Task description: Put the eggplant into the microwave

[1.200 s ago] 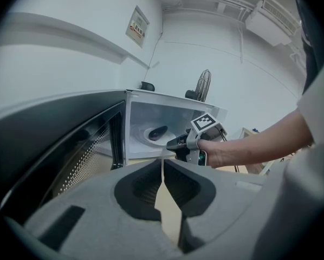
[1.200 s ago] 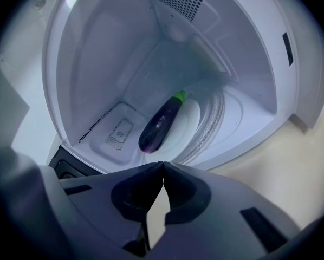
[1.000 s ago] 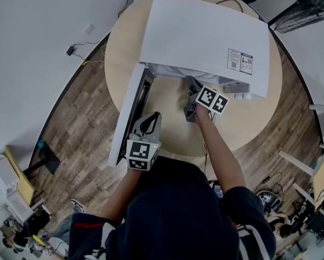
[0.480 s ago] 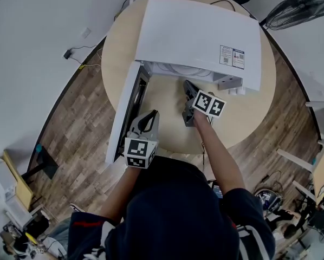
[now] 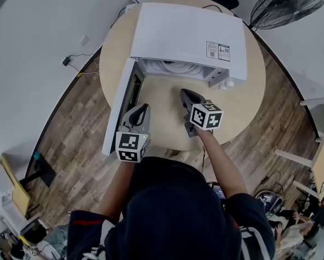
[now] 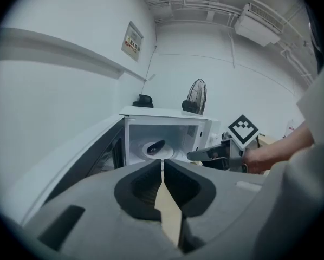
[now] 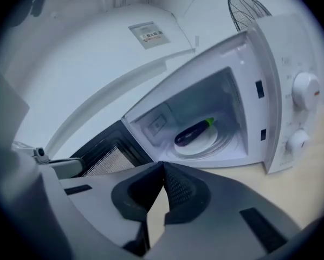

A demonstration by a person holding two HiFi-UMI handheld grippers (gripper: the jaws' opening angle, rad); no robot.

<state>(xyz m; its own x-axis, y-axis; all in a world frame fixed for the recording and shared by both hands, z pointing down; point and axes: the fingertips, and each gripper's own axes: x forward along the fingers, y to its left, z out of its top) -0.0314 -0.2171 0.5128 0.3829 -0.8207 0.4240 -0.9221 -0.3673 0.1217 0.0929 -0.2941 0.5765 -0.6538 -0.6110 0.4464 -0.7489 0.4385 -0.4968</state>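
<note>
The white microwave (image 5: 189, 31) stands on the round wooden table (image 5: 243, 102), its door (image 5: 118, 112) swung open to the left. The dark eggplant (image 7: 193, 132) with a green stem lies on the white turntable inside, and it also shows as the eggplant (image 6: 155, 145) in the left gripper view. My right gripper (image 5: 182, 92) hovers in front of the opening, shut and empty, apart from the eggplant. My left gripper (image 5: 144, 107) hangs beside the open door, jaws together with nothing between them. In the head view the eggplant is hidden under the microwave's top.
Two control dials (image 7: 305, 85) sit on the microwave's right front panel. A floor fan (image 5: 289, 1) stands behind the table at the upper right. A cable and plug (image 5: 70, 61) lie on the wooden floor at the left. The person's body fills the near side.
My right gripper has pulled back from the microwave's opening toward the person, risen and rolled. The left gripper has lifted a little beside the door. The eggplant stays inside.
</note>
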